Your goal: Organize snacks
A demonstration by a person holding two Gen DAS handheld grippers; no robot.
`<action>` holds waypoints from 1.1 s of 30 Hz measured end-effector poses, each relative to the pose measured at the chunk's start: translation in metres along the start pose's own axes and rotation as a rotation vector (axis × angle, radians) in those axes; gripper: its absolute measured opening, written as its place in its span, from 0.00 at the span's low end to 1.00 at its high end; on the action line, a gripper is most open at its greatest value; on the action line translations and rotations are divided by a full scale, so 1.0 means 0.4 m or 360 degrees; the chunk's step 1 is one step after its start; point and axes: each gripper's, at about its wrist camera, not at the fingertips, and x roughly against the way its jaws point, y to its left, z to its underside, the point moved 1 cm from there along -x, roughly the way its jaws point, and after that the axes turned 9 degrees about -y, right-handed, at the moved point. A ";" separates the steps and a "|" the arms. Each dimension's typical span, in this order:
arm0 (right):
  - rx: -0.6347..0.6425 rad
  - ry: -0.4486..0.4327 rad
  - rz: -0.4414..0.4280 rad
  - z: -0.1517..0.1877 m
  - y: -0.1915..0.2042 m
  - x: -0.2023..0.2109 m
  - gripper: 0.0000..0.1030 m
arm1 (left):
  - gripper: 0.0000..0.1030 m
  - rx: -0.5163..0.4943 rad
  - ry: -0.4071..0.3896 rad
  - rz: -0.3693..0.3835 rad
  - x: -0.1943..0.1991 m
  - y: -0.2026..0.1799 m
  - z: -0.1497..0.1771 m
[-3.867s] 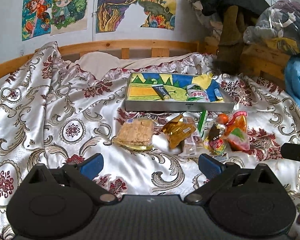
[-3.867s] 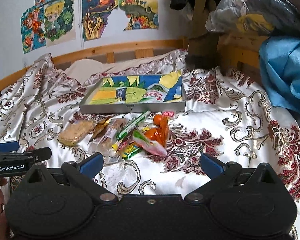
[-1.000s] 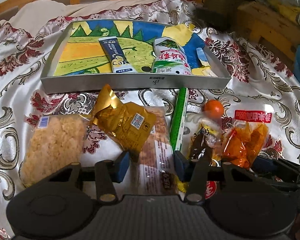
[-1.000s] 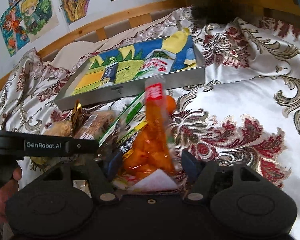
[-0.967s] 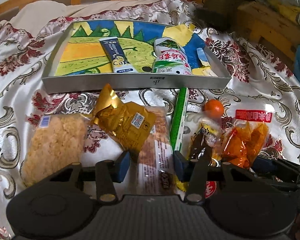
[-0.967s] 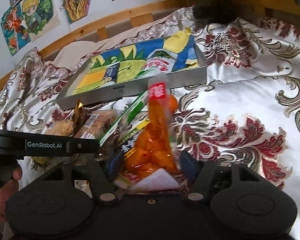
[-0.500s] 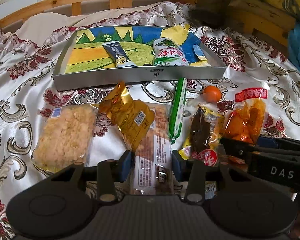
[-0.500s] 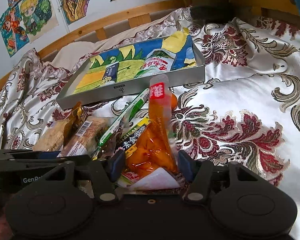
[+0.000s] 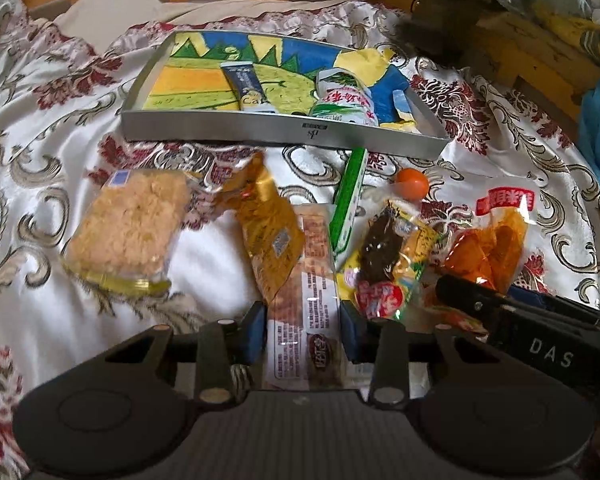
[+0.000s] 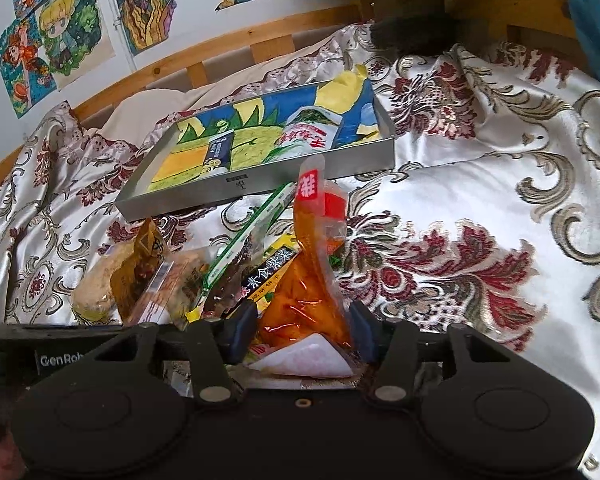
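A silver tray (image 9: 284, 132) with a painted floor holds a blue sachet (image 9: 246, 86) and a white-green pouch (image 9: 346, 102). Loose snacks lie in front of it on the bedspread. My left gripper (image 9: 303, 332) has its jaws closing, and the pads touch both long edges of a brown biscuit packet (image 9: 312, 280). My right gripper (image 10: 302, 330) is closing too, its pads against the lower end of an orange snack packet (image 10: 304, 292). That packet's red-labelled top stands up in front of the tray (image 10: 260, 192). Its orange body (image 9: 488, 248) also shows in the left wrist view.
Near the biscuit packet lie a rice-cracker pack (image 9: 132, 228), a gold packet (image 9: 268, 220), a green stick pack (image 9: 350, 200), a small orange ball (image 9: 411, 182) and a dark snack in a yellow wrapper (image 9: 388, 252). A wooden bed rail (image 10: 228, 48) runs behind. Piled bags stand at the far right.
Both pairs of jaws have narrowed onto their packets. The left view has shifted, so the right gripper's arm now reaches further into it beside the orange packet.
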 end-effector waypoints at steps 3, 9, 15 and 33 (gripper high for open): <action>-0.0021 -0.0002 0.0008 -0.004 -0.006 0.023 0.51 | 0.39 0.0067 0.0018 -0.0005 0.024 0.003 0.005; -0.0062 -0.0001 -0.0021 -0.012 -0.015 0.051 0.51 | 0.39 0.0176 0.0035 0.0001 0.080 0.007 0.033; -0.0017 0.0082 -0.0102 -0.004 0.008 0.071 0.51 | 0.40 0.0233 0.0046 0.0039 0.113 0.015 0.072; 0.0033 0.0353 -0.0135 0.031 0.012 0.037 0.53 | 0.43 0.0155 0.0112 -0.0062 0.137 -0.034 0.129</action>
